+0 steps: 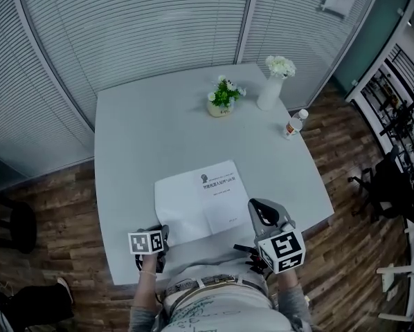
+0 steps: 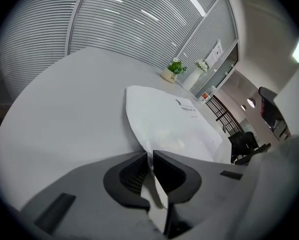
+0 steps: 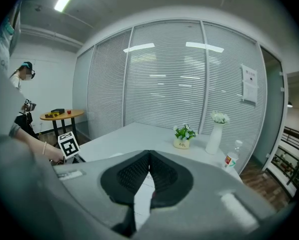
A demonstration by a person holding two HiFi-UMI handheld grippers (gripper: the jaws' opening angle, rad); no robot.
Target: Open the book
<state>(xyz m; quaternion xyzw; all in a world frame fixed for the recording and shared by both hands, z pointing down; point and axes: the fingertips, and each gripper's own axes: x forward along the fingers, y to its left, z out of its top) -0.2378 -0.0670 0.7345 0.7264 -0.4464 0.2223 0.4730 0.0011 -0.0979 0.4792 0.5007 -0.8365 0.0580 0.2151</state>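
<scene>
Blinds (image 1: 145, 26) wall the far side; a wood floor (image 1: 61, 206) runs under a pale grey table (image 1: 151, 123).

Left gripper (image 2: 150, 156): at the near-left corner of the book (image 1: 200, 199), low over the table by the near edge. Jaws nearly together, with a thin white sheet running between the pads. They pinch the book's near-left corner, and in the left gripper view the white cover bows slightly above the tabletop beyond them. Marker cube (image 1: 146, 242) faces up.

The book lies flat in the near middle of the table, turned a little off square. White cover, small dark print near its far edge. Closed, apart from the pinched corner.

Plant (image 1: 224, 97): small pot with green leaves, far half of the table, well apart from the book.

Right gripper (image 3: 149, 155): just beside the book's near-right corner, at the table's near edge. Tips meet and nothing is between the pads; the book shows white through the gap lower down. I cannot tell whether it touches the book. The left gripper's cube and the hand carrying it show at the left of the right gripper view.

Vase (image 1: 271, 88): white, upright, white flowers, just right of the plant.

Bottle (image 1: 295, 124): small, clear, upright near the table's right edge.

Far right: a black chair (image 1: 380, 182) on the floor.
</scene>
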